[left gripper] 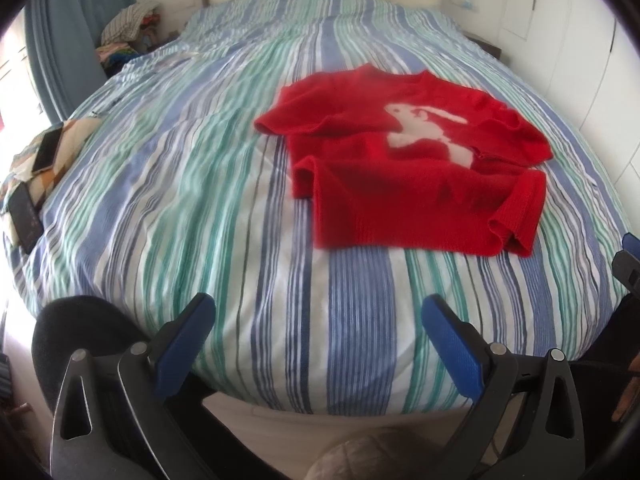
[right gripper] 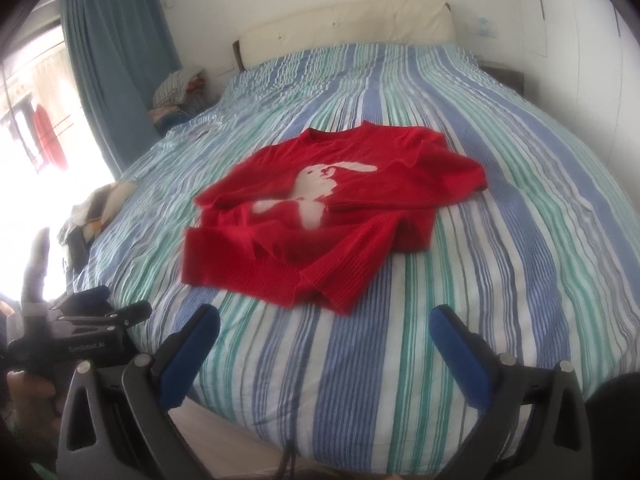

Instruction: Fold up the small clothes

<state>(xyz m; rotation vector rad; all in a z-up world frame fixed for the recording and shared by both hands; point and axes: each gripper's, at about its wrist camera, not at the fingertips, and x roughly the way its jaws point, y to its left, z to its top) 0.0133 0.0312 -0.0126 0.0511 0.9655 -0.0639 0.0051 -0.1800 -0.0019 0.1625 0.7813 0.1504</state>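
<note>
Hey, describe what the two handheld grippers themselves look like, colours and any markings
Both the left gripper and right gripper have dark grey metal arms with teardrop cut-outs and silver rivets, tipped by blue textured pads. In the right wrist view the left gripper's black body carries small white lettering, too blurred to read. No sleeves show.

Count: 1 red sweater point(left gripper: 400, 172) mid-frame on 1 bed point(left gripper: 200, 200), 2 phones point(left gripper: 46, 150) at left edge, 1 clothes pile point(left gripper: 128, 28) upper left, 1 curtain point(right gripper: 116, 72), 2 tools: left tool point(left gripper: 318, 320), right tool point(right gripper: 324, 328).
</note>
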